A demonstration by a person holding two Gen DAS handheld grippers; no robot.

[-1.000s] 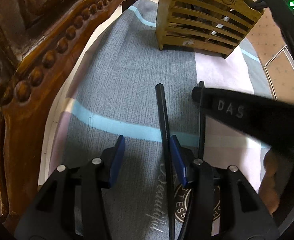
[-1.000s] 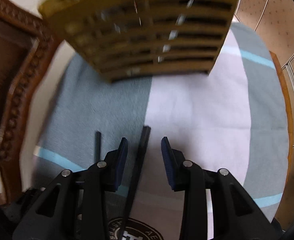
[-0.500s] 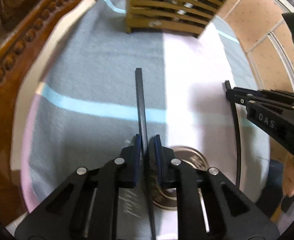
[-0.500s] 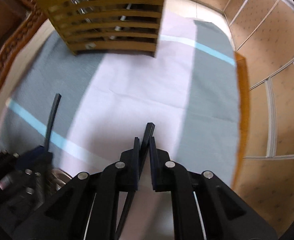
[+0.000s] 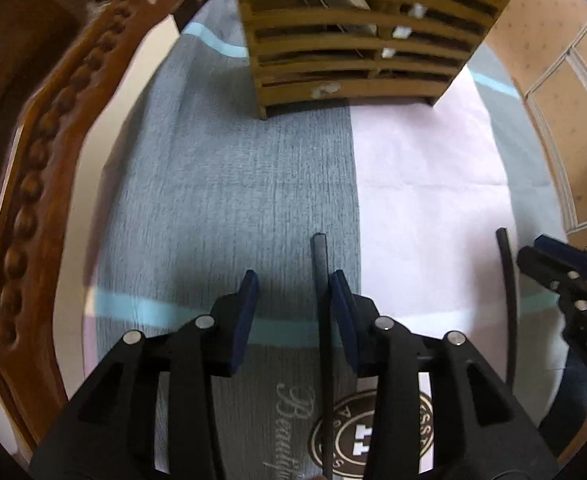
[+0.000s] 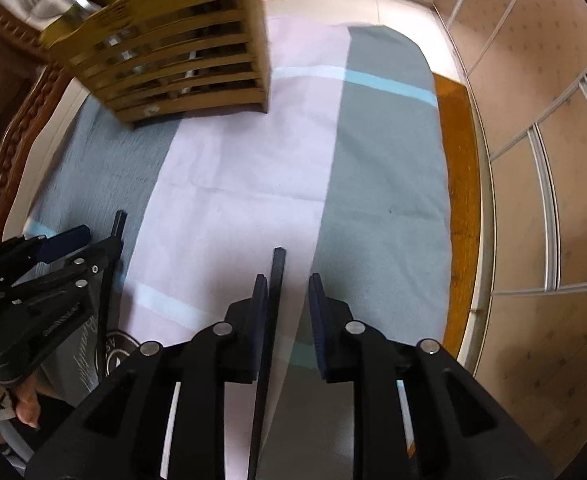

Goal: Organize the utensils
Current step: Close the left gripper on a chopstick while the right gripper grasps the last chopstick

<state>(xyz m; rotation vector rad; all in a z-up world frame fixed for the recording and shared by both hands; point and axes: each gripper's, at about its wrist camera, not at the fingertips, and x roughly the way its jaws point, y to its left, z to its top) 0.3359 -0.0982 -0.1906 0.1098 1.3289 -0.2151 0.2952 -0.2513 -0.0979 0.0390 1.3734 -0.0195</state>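
Between our jaws, two black chopsticks, both grips just let go.

Nearest us, the left gripper (image 5: 293,292) has its jaws apart and opening, where half a second ago they pinched the left chopstick (image 5: 320,280); it now only leans along the right-hand pad. The right gripper (image 6: 287,300) is opening too, narrower, its chopstick (image 6: 275,280) lying against the left-hand pad with a clear gap on the other side. Both sticks lie on the striped cloth (image 5: 221,200), well apart from each other. Farther off stands the slatted wooden holder (image 5: 357,32), other utensils already inside. We judge neither stick is secured, so both need regripping before either reaches the holder.
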